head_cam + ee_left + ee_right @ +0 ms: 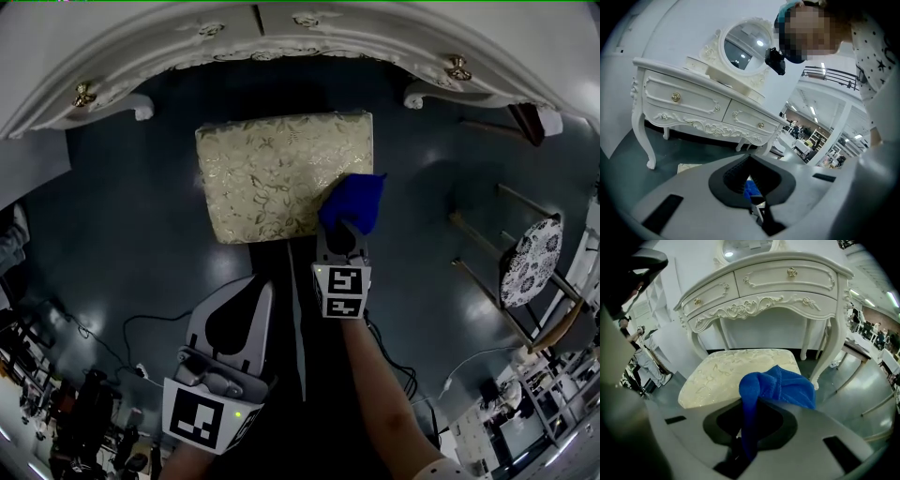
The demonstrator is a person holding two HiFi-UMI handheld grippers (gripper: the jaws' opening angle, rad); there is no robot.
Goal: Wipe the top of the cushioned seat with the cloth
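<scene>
One blue cloth pinched in the right tongs, bunched against the right edge of the cushioned seat near its lower right corner, at frame centre in the head view. Pressed together and empty at lower left: left tongs, well apart from the seat, over dark floor. Along the top edge, beyond the seat: white carved dressing table.

dressing table behind seat, floor beside open
</scene>
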